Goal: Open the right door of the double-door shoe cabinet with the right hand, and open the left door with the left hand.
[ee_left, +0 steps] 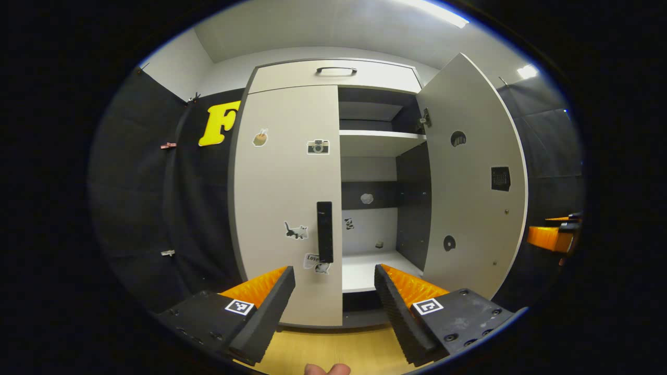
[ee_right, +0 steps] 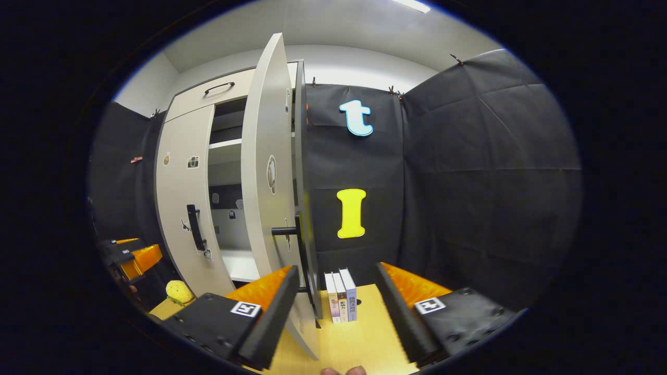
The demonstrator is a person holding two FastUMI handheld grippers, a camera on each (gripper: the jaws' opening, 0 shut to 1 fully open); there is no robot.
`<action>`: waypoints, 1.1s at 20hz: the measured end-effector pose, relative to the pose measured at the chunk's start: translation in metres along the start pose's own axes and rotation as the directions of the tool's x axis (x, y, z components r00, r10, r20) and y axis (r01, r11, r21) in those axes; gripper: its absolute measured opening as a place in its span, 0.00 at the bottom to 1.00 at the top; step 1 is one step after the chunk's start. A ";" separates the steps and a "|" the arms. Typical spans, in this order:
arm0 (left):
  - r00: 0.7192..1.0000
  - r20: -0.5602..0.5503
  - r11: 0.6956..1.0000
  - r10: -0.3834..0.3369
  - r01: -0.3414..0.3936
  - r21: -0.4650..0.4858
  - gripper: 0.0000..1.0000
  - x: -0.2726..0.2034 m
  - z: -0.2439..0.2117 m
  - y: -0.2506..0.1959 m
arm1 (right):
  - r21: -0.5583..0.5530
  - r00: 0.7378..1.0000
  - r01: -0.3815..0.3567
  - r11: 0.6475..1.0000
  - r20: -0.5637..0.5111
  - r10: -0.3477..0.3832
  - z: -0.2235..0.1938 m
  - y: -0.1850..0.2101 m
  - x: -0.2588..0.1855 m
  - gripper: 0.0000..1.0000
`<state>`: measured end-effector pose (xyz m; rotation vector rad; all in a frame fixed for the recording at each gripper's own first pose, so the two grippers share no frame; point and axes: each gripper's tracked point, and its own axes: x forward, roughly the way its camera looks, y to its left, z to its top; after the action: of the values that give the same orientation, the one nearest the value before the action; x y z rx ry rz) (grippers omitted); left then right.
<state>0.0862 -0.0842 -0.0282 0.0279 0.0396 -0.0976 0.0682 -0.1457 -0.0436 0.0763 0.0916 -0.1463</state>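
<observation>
One of the two pale grey flat-panel doors is already swung wide: the right door (ee_left: 471,177) of the tall double-door shoe cabinet (ee_left: 333,78) stands open, baring white shelves (ee_left: 380,136) inside. By the look of it, the step in hand is the second one, opening the shut left door (ee_left: 286,198) with the left hand.

The left gripper (ee_left: 333,289) hangs in front of that door with its fingers apart and nothing between them. The black vertical bar handle (ee_left: 324,232) sits on the door's inner edge, just above and between the fingertips, apart from them. The next move likely calls for easing forward so the fingers straddle the bar, closing on it, then pulling in an arc leftward about the hinge.

The right gripper (ee_right: 336,291) is likewise spread and empty; the open door's edge and its black handle (ee_right: 299,232) lie just ahead between its fingers, near the left one. Three upright books (ee_right: 341,299) stand on the light wooden floor (ee_right: 365,333) beyond.
</observation>
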 end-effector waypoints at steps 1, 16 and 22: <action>1.000 0.001 1.000 -0.010 0.010 -0.016 0.94 0.009 0.001 -0.001 | -0.001 1.000 0.012 1.000 0.001 -0.012 -0.001 -0.006 0.005 0.99; 0.995 -0.010 0.993 0.099 -0.098 0.072 0.91 0.158 -0.003 0.035 | 0.009 0.999 0.047 0.999 -0.005 -0.047 -0.008 -0.047 -0.012 0.97; 0.993 -0.021 0.990 0.120 -0.118 0.074 0.75 0.185 -0.010 0.044 | 0.021 0.997 0.072 0.997 0.001 -0.072 -0.008 -0.062 -0.017 0.97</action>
<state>0.2741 -0.0582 -0.0451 0.1038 0.0595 0.0208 0.0418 -0.2035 -0.0543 0.0941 0.0909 -0.2197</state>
